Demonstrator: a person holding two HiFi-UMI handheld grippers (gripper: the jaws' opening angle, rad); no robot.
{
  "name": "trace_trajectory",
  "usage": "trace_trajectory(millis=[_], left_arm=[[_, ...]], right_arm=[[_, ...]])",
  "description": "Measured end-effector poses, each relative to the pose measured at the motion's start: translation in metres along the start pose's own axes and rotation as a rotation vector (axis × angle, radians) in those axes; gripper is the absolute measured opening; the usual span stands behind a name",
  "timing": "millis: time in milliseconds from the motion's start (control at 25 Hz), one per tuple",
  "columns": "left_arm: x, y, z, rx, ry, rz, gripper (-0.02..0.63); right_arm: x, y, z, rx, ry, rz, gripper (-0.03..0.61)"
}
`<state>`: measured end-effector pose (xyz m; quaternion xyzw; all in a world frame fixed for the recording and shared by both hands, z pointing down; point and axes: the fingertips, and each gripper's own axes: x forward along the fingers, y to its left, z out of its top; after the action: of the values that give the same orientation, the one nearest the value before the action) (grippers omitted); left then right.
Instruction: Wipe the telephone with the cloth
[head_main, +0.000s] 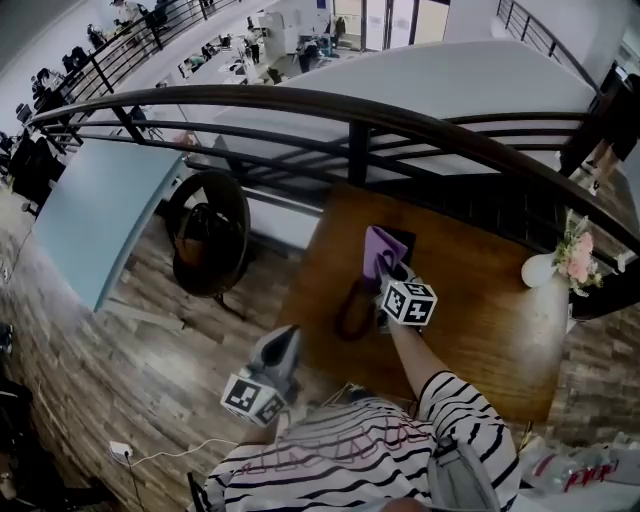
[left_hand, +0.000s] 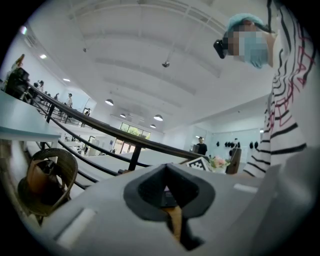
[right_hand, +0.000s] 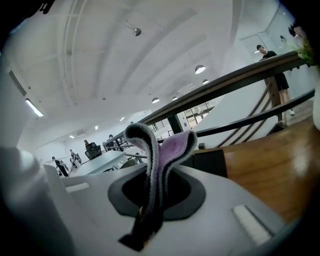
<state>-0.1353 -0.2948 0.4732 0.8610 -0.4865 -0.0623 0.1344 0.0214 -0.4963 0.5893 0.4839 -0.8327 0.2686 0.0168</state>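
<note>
A purple cloth (head_main: 378, 247) stands folded above my right gripper (head_main: 386, 272), which is shut on it over the middle of the wooden table (head_main: 480, 330). In the right gripper view the cloth (right_hand: 167, 150) loops up out of the closed jaws, grey-edged and lilac inside. The black telephone (head_main: 400, 240) lies just behind the cloth, with a dark brown handset-like piece (head_main: 354, 308) to the gripper's left. The telephone (right_hand: 210, 162) shows as a black block beyond the jaws. My left gripper (head_main: 284, 342) hangs off the table's near-left corner, shut on nothing.
A white vase of pink flowers (head_main: 556, 262) stands at the table's right edge. A dark curved railing (head_main: 400, 120) runs behind the table. A round wicker chair (head_main: 208, 232) and a light blue tabletop (head_main: 100, 215) stand to the left on the wooden floor.
</note>
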Motion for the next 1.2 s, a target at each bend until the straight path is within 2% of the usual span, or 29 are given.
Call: trace_trajectory(millis=[200, 440, 1200], left_arm=[[0.004, 0.01, -0.003, 0.006, 0.0, 0.036, 0.002], [0.009, 0.014, -0.005, 0.0, 0.009, 0.053, 0.002], [0.033, -0.011, -0.017, -0.006, 0.028, -0.046, 0.002]], right_arm=[[0.037, -0.021, -0.016, 0.031, 0.05, -0.025, 0.035], [0.047, -0.05, -0.015, 0.003, 0.066, -0.101, 0.034], [-0.031, -0.152, -0.002, 0.006, 0.039, -0.332, 0.035]])
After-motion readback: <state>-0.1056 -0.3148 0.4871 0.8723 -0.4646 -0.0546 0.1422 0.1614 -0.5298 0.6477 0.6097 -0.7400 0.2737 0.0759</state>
